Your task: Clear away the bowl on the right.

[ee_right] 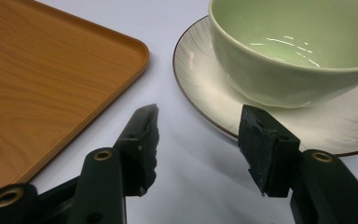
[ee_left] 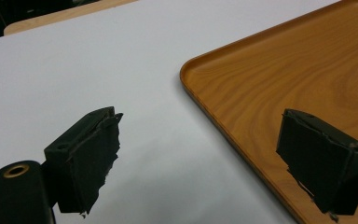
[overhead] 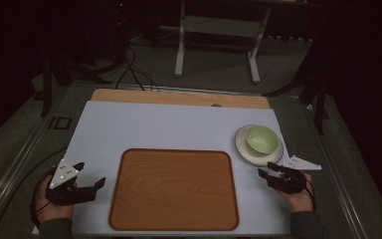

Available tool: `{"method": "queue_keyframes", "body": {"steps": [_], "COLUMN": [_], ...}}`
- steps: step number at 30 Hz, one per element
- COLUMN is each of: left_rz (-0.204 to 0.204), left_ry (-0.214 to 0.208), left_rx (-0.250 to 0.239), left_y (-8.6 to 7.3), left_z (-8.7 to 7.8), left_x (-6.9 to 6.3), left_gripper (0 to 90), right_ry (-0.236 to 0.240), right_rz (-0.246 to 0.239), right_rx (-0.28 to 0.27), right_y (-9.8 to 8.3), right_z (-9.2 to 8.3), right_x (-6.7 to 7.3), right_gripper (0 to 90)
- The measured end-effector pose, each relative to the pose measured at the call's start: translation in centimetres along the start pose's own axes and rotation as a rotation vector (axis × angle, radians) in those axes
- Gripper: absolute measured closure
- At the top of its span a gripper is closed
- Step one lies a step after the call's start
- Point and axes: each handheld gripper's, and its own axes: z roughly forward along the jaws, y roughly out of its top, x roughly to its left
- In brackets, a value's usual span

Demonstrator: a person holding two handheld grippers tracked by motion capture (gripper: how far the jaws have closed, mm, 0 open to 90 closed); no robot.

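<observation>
The left gripper's (ee_left: 198, 161) jaws stand wide apart with nothing between them, one over the white table sheet (ee_left: 98, 70) at the lower left of the left gripper view, the other over the near edge of the wooden tray (ee_left: 279, 79) at the lower right. The right gripper's (ee_right: 198, 149) jaws are likewise spread and hold nothing; in the right gripper view they frame bare sheet, with the right-hand jaw just before the rim of the cream plate (ee_right: 205, 88).

On that plate sits a pale green bowl (ee_right: 284, 51), upright, filling the upper right of that view. In the high view the tray lies at lower centre of the frame, the plate and bowl just off its upper right corner. The left gripper sits at lower left, the right gripper at lower right, near the plate. A hand (overhead: 54, 206) holds each.
</observation>
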Motion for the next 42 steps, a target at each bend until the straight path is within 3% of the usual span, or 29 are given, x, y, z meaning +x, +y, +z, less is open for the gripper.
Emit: {"method": "queue_keyframes", "body": {"steps": [18,29,42], "left_rz": [-0.014,-0.041,-0.049], "left_ry": [0.019,0.044,0.042], "left_rx": [-0.043,-0.048,-0.07], "left_y": [0.0,-0.1,-0.1], "left_z": [-0.5,-0.7,-1.0], "left_x": [0.0,0.2,0.2], "left_gripper": [12.9,14.5,14.5], "right_ry": [-0.01,-0.013,-0.047], "right_rz": [0.002,-0.049,-0.094], "right_rx": [-0.016,-0.022,-0.03], "right_y": [0.8,2.7,4.9], "right_z": [-0.2,-0.3,-0.1], "right_x": [0.3,0.1,-1.1], "right_gripper": [43.6,43.2,41.2]}}
